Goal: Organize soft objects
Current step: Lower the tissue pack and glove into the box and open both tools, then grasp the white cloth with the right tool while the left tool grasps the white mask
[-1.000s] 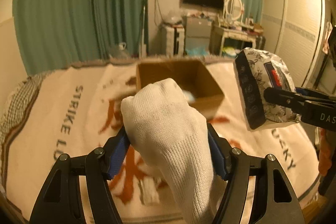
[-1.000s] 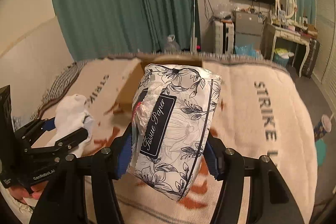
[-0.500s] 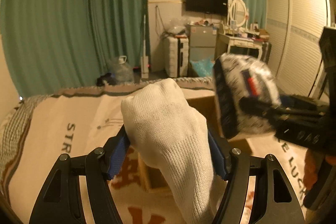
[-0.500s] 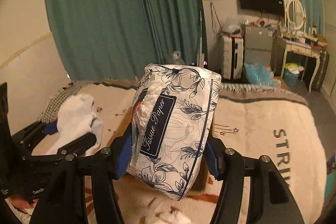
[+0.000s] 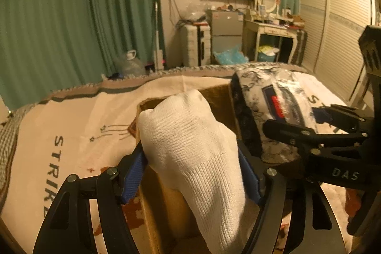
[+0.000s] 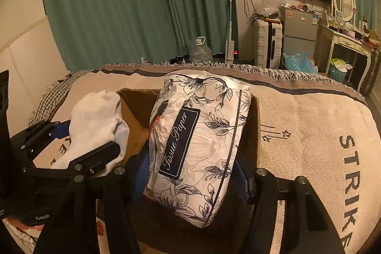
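Note:
My left gripper (image 5: 190,173) is shut on a white sock (image 5: 197,154) and holds it over the open cardboard box (image 5: 164,211). My right gripper (image 6: 190,173) is shut on a floral tissue paper pack (image 6: 202,142) and holds it over the same box (image 6: 135,111). The pack also shows at the right of the left wrist view (image 5: 269,108), and the sock at the left of the right wrist view (image 6: 95,123). The box's inside is mostly hidden behind both items.
The box sits on a bed with a beige "STRIKE LUCKY" blanket (image 6: 309,135). Green curtains (image 5: 71,16), a water jug (image 6: 200,51), a suitcase (image 6: 268,42), a small fridge (image 5: 225,35) and a dressing table (image 5: 271,39) stand beyond the bed's foot.
Both grippers have moved forward and down towards the box with their items still held. The box now lies directly below the sock and the tissue pack.

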